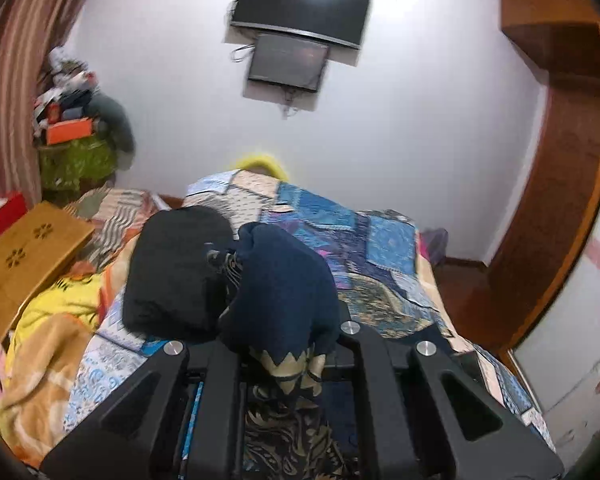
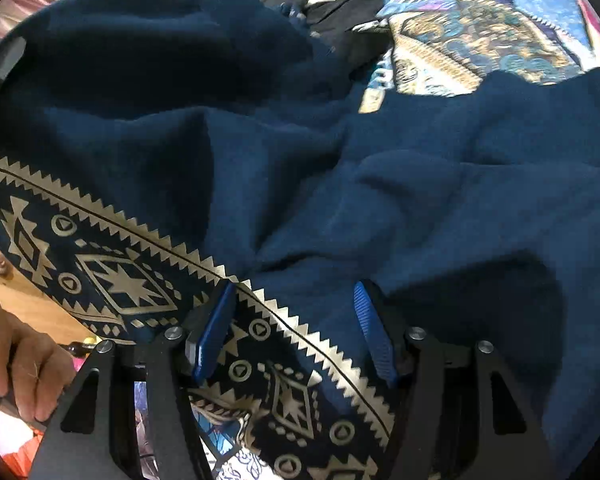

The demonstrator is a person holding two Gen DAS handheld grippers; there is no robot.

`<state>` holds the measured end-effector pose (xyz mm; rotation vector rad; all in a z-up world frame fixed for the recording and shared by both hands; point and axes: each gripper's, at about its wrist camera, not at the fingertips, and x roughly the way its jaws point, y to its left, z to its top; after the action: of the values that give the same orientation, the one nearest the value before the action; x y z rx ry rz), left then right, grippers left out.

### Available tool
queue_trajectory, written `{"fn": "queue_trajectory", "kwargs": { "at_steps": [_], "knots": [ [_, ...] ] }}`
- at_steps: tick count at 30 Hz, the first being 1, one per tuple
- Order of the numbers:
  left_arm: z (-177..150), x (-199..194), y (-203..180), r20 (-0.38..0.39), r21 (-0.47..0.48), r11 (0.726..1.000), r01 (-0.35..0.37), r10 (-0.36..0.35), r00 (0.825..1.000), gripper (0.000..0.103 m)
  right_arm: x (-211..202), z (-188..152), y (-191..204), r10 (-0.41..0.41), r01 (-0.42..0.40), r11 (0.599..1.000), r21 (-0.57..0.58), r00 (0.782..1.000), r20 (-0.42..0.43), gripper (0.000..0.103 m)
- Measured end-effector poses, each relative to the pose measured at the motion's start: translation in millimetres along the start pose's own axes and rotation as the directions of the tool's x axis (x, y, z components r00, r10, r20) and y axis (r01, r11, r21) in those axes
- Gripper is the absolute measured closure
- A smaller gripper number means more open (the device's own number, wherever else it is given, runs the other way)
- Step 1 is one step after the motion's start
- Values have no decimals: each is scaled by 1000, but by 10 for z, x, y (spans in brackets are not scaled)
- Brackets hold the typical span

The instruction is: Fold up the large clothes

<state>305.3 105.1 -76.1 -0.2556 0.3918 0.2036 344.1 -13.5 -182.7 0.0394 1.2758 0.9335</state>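
On the bed (image 1: 384, 248), over a patchwork quilt (image 1: 392, 280), the navy garment (image 2: 380, 184) lies half lifted. The left tongs (image 1: 278, 354) are clamped tight on a bunched fold of it, the gold zigzag border (image 1: 288, 364) poking out between the arms, and cloth drapes over the tips so the pads cannot be seen. The right tongs (image 2: 296, 328) stand about half open, straddling the patterned band (image 2: 112, 280) with one blue pad (image 2: 212, 332) against the cloth, and I judge nothing is gripped yet.

Risks, as I read them: the left hold is a thick wad (not a clean corner), so the fold may come out crooked or the wad may slip free under the garment's weight. If the right tongs close where they are, they could catch several layers, or the quilt beneath.

Around: a black garment (image 1: 176, 268) lies touching the navy one and could be dragged along. A wooden tray (image 1: 28, 256) and yellow blanket (image 1: 60, 304) crowd the left side. A hand (image 2: 16, 360) shows at the right view's left edge
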Motion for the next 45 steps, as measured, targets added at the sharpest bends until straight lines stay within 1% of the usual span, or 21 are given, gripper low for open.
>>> {"fn": "queue_trajectory", "kwargs": {
  "at_steps": [2,4,7,9,11,12,14,18,21,24,25,26,27,28,32,33,37,38,40,42,45],
  "knots": [
    [2,7,-224,-6,40,998,42,-42,999,94,-242,-76,-30,15,-15,1000,1,998,67,45],
    [-22,12,-478,-20,80,993,90,-89,996,94,-634,-217,-109,-16,13,1000,16,984,180,45],
    [-134,86,-810,-69,116,977,182,-175,982,94,-1179,-481,-279,-133,119,991,63,937,323,45],
    [-291,153,-1074,-134,126,957,260,-243,961,94,-1501,-693,-452,-231,200,972,122,898,374,45],
    [-433,210,-1262,-209,121,937,327,-298,931,94,-1681,-862,-597,-298,250,953,170,877,377,45],
    [-549,256,-1368,-264,116,923,367,-328,907,94,-1730,-937,-646,-328,275,943,188,869,371,45],
    [-722,280,-1523,-332,122,905,408,-350,876,94,-1792,-1084,-730,-384,326,921,214,852,356,45],
    [-1054,227,-1711,-408,224,871,437,-323,854,94,-1825,-1224,-815,-416,353,906,236,846,333,45],
    [-1185,224,-1661,-470,255,862,438,-286,835,90,-1853,-1277,-808,-409,338,907,251,850,332,45],
    [-1195,164,-1569,-502,279,851,444,-265,823,75,-1967,-1255,-708,-394,324,914,243,851,348,45],
    [-1172,123,-1533,-517,275,845,459,-272,811,61,-1990,-1248,-664,-385,318,919,233,851,357,45],
    [-1152,72,-1494,-541,258,833,489,-294,788,49,-2024,-1221,-584,-377,316,924,217,851,367,45],
    [-1142,13,-1465,-549,245,823,512,-318,773,45,-2032,-1209,-544,-372,315,927,204,849,375,45],
    [-1118,-75,-1422,-543,242,816,525,-335,770,43,-2060,-1226,-467,-364,317,931,182,848,386,45],
    [-992,-366,-1249,-490,302,813,498,-316,813,42,-2031,-1128,-126,-306,301,950,79,854,421,45],
    [-947,-414,-1180,-471,318,820,475,-298,830,41,-1997,-1087,-43,-285,290,956,54,861,421,45],
    [-795,-466,-892,-417,352,849,395,-236,878,37,-1770,-900,169,-232,264,964,-24,885,404,44],
    [-752,-457,-786,-397,363,860,358,-204,895,36,-1696,-845,209,-226,262,964,-39,890,396,44],
    [-703,-391,-631,-375,370,879,300,-154,914,36,-1554,-765,262,-220,261,963,-58,898,381,44],
    [-662,-307,-452,-371,357,898,257,-117,921,35,-1407,-677,267,-230,267,962,-56,906,355,44],
    [-684,-85,-248,-396,332,919,211,-67,916,34,-1243,-603,181,-264,287,958,-26,911,318,44]
  ]
}}
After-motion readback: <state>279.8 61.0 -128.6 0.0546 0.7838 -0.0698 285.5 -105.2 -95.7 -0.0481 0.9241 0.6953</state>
